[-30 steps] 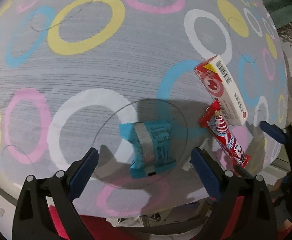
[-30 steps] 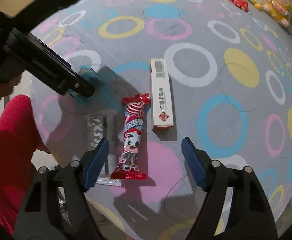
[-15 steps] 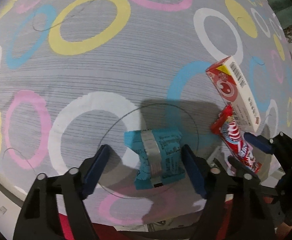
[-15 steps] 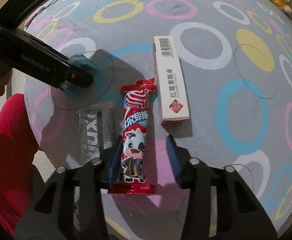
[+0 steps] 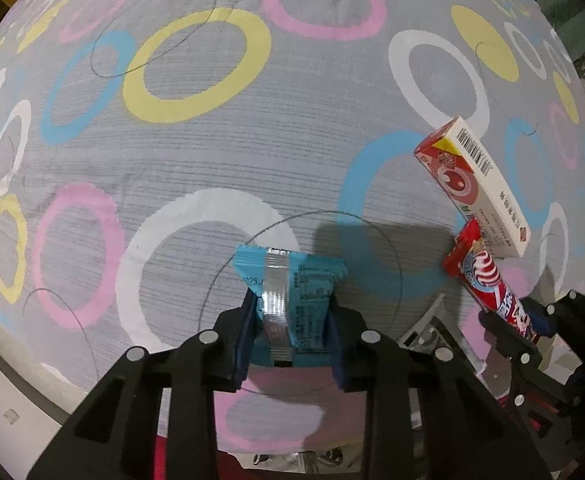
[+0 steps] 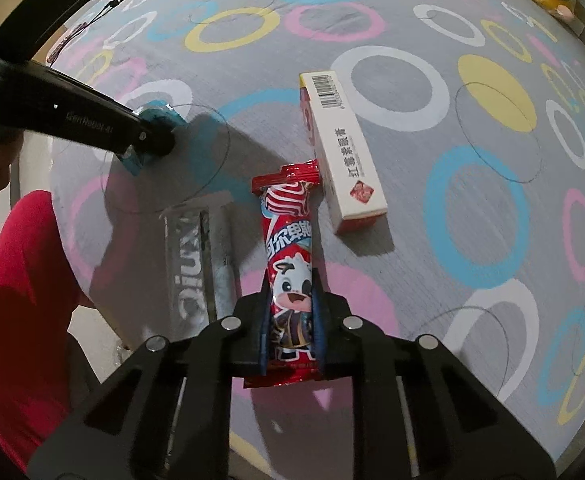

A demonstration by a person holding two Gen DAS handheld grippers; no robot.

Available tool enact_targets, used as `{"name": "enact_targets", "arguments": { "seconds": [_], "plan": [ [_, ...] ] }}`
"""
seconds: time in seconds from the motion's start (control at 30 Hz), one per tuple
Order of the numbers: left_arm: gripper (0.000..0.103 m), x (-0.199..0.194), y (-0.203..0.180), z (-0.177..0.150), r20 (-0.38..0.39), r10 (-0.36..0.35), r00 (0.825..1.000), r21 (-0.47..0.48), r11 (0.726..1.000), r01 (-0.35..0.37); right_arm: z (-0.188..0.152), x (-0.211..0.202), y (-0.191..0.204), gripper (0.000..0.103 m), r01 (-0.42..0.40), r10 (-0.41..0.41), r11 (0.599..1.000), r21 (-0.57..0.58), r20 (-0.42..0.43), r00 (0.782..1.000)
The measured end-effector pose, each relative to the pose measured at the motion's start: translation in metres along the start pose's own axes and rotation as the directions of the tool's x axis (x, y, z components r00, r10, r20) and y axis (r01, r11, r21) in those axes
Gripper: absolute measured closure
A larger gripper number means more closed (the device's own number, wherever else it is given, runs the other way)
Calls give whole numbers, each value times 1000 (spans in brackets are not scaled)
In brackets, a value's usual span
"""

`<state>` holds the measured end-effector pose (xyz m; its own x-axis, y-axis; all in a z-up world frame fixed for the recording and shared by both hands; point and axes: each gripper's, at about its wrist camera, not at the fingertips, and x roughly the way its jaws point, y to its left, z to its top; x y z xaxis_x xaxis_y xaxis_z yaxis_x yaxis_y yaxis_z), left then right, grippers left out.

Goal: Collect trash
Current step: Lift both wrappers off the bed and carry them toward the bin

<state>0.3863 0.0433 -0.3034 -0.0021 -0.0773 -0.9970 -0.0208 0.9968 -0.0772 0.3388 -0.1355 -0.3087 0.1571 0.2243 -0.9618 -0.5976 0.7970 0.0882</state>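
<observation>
Your left gripper (image 5: 290,322) points straight down at the ring-patterned tablecloth (image 5: 220,168); its jaws are closing, pads pressed on both sides of the blue snack wrapper (image 5: 290,284), which lies flat near the table's edge. Your right gripper (image 6: 292,330) is clamped tight on the lower end of the red candy wrapper (image 6: 290,264). A red-and-white carton (image 6: 342,156) lies touching that wrapper's top corner; a clear printed sleeve (image 6: 196,264) lies just beside its other side.

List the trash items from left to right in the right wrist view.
Blue wrapper in the left gripper, whose jaws are closing on it → clear wrapper → red cow wrapper in the right gripper → white and red box.
</observation>
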Motion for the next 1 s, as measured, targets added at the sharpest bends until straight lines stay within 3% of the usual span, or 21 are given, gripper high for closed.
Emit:
{"name": "enact_targets", "arguments": {
  "seconds": [0.47,0.77,1.0],
  "plan": [
    [73,-70,29,-13,98,-31,995,12,999,30,-11,-67,-2,87,53,-61,996,68,124,990],
    [73,-119,6,-42,173,-57,983,95,995,41,-24,-132,-1,87,107,-137,985,137,232,963],
    [73,-140,-23,-64,234,-71,970,150,988,36,-44,-178,22,87,147,-192,975,165,308,932]
  ]
}}
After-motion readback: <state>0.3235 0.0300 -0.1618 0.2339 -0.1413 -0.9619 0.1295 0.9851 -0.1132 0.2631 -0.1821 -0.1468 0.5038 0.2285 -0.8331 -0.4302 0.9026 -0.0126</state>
